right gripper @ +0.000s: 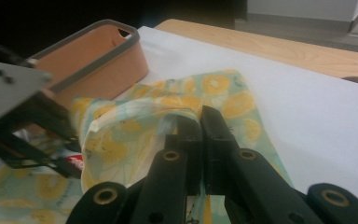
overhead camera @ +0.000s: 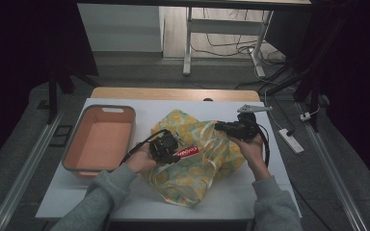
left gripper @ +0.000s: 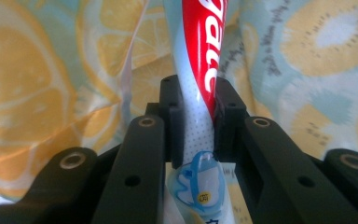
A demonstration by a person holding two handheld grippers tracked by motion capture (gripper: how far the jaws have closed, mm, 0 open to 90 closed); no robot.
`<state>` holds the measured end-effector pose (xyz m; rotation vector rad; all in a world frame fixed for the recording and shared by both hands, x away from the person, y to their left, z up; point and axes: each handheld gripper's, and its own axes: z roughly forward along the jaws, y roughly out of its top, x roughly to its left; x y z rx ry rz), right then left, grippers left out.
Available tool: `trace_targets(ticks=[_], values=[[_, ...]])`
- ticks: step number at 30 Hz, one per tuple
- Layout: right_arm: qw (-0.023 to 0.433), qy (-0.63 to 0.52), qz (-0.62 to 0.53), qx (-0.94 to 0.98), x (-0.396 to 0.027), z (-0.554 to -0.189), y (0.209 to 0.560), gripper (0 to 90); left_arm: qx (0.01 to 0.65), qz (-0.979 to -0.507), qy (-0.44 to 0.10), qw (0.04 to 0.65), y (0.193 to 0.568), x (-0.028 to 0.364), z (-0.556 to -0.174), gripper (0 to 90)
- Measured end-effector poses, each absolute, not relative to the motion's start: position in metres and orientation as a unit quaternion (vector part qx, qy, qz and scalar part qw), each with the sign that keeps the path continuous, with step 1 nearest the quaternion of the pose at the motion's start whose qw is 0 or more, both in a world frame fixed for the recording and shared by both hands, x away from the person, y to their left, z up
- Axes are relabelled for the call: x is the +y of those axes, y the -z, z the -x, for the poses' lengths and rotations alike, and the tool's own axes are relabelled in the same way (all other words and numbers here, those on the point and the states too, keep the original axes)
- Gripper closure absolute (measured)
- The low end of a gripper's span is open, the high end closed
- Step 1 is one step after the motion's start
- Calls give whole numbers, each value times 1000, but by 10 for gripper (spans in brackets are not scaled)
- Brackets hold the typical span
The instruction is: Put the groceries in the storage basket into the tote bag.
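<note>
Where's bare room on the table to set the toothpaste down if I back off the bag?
The white table is bare right of the lemon-print bag, and along the near edge in front of it. The orange bin is empty. It is crowded at the middle, where both grippers work the bag.

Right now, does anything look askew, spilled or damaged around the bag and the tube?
Nothing stands out. The left gripper is clamped on the toothpaste tube, intact, over the lemon-print bag. The right gripper pinches the bag's edge, lifting it open. The orange bin sits square on the table, nothing spilled.
</note>
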<state>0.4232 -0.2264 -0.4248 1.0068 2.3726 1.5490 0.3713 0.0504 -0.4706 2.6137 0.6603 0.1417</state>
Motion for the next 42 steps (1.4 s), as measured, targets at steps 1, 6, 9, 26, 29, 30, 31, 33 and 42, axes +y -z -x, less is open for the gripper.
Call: trace_targets(ticks=[1, 6, 9, 26, 29, 30, 31, 33, 42], values=[[66, -515, -332, 788, -226, -423, 425, 870, 245, -942, -54, 224, 472, 49, -373, 769], [56, -509, -327, 794, -218, -423, 429, 870, 263, -935, -47, 233, 484, 35, -382, 766], [54, -504, -325, 799, -215, -423, 431, 869, 265, -936, -44, 226, 493, 28, -385, 764], [54, -501, -328, 799, -218, -424, 432, 869, 256, -895, -56, 360, 431, 86, -362, 418], [49, -498, -327, 802, -218, -423, 434, 864, 261, -886, -66, 377, 418, 107, -355, 390], [47, -497, -326, 803, -217, -423, 435, 861, 266, -882, -69, 383, 416, 111, -353, 384], [47, -496, -326, 804, -217, -422, 436, 859, 272, -878, -75, 388, 413, 120, -350, 376], [43, -491, -325, 807, -216, -420, 438, 851, 282, -872, -82, 392, 412, 134, -346, 367], [93, -491, -314, 807, -213, -396, 420, 265, 312, -867, -74, 382, 426, 163, -348, 345]])
